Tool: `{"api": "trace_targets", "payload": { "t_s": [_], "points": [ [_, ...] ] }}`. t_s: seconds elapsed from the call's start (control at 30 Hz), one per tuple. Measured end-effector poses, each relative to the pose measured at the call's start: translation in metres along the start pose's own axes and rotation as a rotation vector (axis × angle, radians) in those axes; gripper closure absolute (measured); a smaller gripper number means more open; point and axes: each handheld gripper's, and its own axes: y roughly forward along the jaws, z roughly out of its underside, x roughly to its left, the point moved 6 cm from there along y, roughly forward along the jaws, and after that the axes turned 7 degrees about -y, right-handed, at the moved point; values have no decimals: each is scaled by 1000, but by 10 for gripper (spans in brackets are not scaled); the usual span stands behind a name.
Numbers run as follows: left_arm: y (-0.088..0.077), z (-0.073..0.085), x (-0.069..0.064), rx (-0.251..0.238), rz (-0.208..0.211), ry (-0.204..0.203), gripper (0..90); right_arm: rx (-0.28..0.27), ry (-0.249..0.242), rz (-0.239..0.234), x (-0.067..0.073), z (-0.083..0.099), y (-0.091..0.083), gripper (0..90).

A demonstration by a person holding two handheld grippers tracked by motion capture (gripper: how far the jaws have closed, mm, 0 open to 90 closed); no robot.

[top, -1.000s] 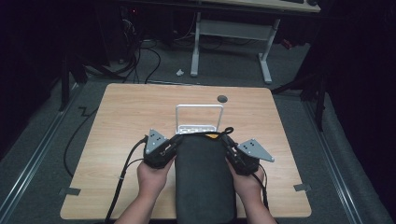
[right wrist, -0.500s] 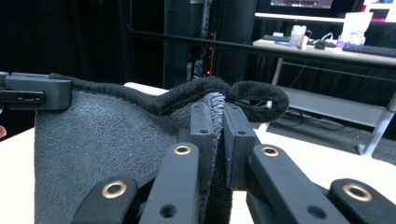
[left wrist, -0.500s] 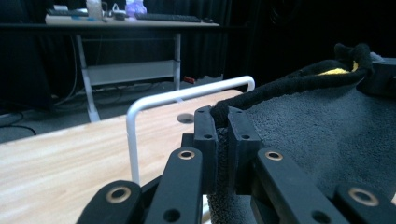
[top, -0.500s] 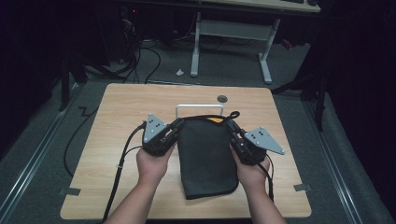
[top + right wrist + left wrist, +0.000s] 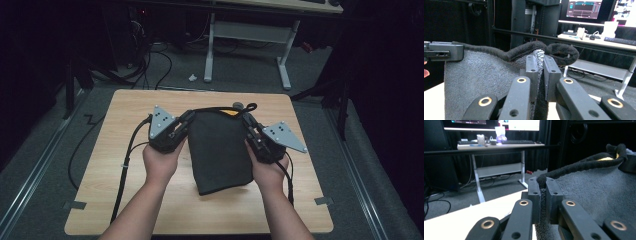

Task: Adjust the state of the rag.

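A dark grey fleecy cloth (image 5: 220, 150) hangs between my two grippers above the wooden table (image 5: 125, 165), its lower end near the table's front. My left gripper (image 5: 189, 118) is shut on the cloth's top left corner, and my right gripper (image 5: 247, 120) is shut on the top right corner. A yellow tag (image 5: 230, 112) peeks over the top hem. In the left gripper view the jaws (image 5: 543, 187) pinch the cloth's (image 5: 594, 190) rolled hem. In the right gripper view the jaws (image 5: 539, 62) clamp a fold of the cloth (image 5: 481, 72), with the left gripper (image 5: 444, 52) at the far corner.
A round grommet (image 5: 238, 105) sits at the table's far edge behind the cloth. Beyond the table stands a desk with white legs (image 5: 210, 50) and cables on the floor (image 5: 160, 65). Each gripper's cable (image 5: 125, 165) trails over the table's front.
Both hands have risen with the cloth, drawing its top edge up and taut between them. The white frame seen behind it earlier is now covered by the cloth.
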Motion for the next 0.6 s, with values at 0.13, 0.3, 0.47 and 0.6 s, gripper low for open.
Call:
{"api": "trace_targets", "payload": {
  "t_s": [0.13, 0.3, 0.47, 0.6],
  "points": [
    [4, -9, 1, -6, -7, 22, 845, -13, 7, 6, -3, -7, 5, 849],
    [11, -22, 3, -20, -11, 39, 845, -26, 12, 10, -8, -15, 10, 849],
    [21, -31, 7, -21, -21, 61, 845, -39, 13, 19, -14, -22, 18, 849],
    [29, -40, 10, -27, -23, 71, 845, -44, 6, 21, -20, -27, 26, 850]
  ]
}}
